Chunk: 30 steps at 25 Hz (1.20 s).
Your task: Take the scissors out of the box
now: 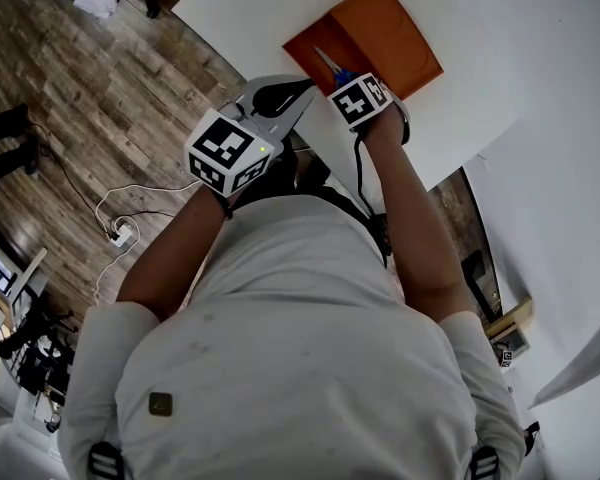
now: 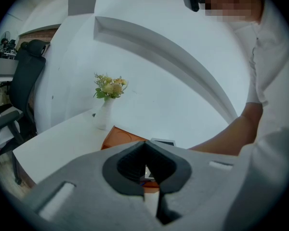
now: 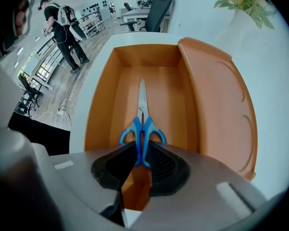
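The right tool (image 3: 142, 147) points down into the open orange box (image 3: 100, 109), and its dark pads close narrowly on the blue handles of the scissors (image 3: 141, 102). The scissors lie on the box floor at the centre of the right gripper view, blades toward the top of the frame. The box's lid (image 3: 221, 105) lies open along its right side. The box sits on the white bench (image 1: 480, 28) at the upper middle of the head view. The left tool (image 2: 144, 146) is held beside it with its jaws together and nothing between them. A white vase of flowers (image 2: 106, 107) stands on the bench just behind the box.
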### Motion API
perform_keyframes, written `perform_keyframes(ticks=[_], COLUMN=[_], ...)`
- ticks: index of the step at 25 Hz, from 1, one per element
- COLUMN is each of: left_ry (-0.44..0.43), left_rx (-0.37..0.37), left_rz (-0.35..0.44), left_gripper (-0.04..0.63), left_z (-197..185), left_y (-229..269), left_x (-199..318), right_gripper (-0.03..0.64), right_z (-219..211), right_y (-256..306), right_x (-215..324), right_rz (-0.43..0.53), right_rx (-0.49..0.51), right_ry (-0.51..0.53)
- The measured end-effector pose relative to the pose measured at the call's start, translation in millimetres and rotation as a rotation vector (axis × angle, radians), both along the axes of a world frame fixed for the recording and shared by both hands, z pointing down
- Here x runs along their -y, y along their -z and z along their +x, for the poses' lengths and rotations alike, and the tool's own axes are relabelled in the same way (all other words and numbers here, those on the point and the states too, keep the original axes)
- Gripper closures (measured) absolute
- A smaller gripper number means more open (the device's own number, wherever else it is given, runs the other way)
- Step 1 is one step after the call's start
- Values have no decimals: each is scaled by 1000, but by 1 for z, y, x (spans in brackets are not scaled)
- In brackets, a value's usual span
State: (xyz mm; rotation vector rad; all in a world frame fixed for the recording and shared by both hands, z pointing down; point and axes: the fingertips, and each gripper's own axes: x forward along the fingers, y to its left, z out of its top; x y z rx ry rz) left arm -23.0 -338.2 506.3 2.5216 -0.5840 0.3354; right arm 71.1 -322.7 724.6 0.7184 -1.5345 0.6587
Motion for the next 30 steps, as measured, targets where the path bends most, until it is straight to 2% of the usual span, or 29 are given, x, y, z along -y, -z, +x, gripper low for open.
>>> perform_keyframes(ticks=[11,30], left_ry=[15,19], left_rx=[3,13], left_rz=[21,90], left_gripper=[591,591], left_z=[-2,14], left_y=[8,35], left_x=[-17,-57], right_gripper=[525,525], right_z=[-5,-2], right_y=[24,100], right_x=[-8,-23], right_rz=[78,281], right_rx=[67,175], right_ry=[-15,-29])
